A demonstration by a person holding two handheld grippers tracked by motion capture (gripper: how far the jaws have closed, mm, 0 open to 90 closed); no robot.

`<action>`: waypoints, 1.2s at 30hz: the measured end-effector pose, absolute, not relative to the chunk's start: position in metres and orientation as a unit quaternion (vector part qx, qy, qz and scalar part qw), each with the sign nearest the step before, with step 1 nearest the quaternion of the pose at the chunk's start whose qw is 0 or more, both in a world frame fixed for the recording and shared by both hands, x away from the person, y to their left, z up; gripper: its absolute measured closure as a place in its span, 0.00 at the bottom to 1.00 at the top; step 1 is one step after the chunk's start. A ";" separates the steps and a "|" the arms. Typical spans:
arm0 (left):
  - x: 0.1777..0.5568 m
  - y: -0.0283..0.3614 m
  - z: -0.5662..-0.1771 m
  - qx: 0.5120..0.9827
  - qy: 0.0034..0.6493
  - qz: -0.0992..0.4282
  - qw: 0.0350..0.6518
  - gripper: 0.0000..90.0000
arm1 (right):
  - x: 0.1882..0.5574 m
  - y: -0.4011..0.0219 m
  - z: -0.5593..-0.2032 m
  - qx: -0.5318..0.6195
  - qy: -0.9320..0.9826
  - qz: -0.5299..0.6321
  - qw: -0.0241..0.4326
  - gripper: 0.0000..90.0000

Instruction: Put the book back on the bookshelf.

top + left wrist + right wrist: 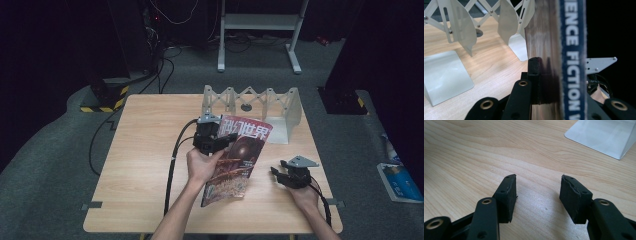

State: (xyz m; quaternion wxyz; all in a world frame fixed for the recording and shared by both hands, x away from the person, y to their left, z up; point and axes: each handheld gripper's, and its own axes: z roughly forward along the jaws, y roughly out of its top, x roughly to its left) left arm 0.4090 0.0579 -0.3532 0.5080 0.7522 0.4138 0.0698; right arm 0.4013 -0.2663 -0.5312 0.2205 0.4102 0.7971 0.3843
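At mid-tabletop [150,150], left tongs [226,141] were clamped on the magazine [240,160], held tilted off the wood just before the rack [250,107]. Right tongs [537,197] stood wide, holding nothing, low over bare wood. To do the step well: square the spine to a rack slot, keep the pinch firm, let the right steady the loose edge.

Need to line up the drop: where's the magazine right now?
In the high view the magazine is mid-table, clamped in the left tool, just in front of the white expanding rack and left of the open right tool.
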 end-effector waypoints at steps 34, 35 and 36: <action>0.430 0.047 -0.301 0.803 0.392 0.086 0.442 0.93 | 0.401 -0.268 -0.532 0.422 0.791 0.384 0.221 0.52; 0.431 0.048 -0.300 0.804 0.392 0.085 0.440 0.93 | 0.400 -0.268 -0.532 0.422 0.791 0.384 0.220 0.52; 0.431 0.049 -0.298 0.806 0.391 0.083 0.437 0.93 | 0.400 -0.268 -0.532 0.420 0.792 0.385 0.220 0.52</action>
